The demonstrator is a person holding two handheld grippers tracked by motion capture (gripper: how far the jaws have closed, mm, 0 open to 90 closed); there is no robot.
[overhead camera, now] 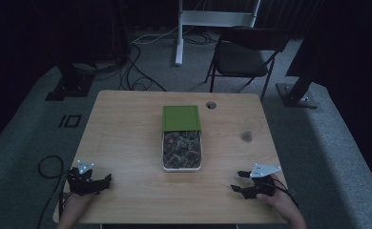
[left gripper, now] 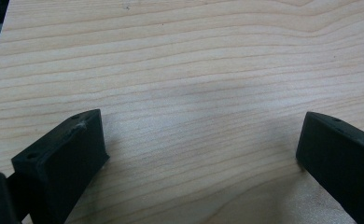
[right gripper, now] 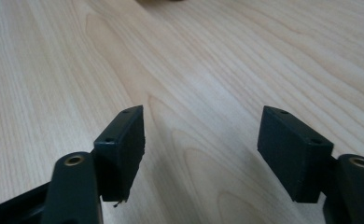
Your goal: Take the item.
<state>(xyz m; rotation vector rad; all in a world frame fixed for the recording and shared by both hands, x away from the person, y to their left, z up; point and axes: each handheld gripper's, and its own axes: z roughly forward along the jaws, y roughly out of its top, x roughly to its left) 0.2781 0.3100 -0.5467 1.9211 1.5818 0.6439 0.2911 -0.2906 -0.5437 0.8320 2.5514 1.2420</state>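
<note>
Wooden table (overhead camera: 127, 143) edge near grippers, seemingly.

left hand-held gripper (overhead camera: 108, 178) low, jaws wide apart, right hand-held gripper (overhead camera: 237, 182) likewise

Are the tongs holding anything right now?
No. The left tongs and the right tongs both stand open over bare table, with nothing between their jaws.
</note>
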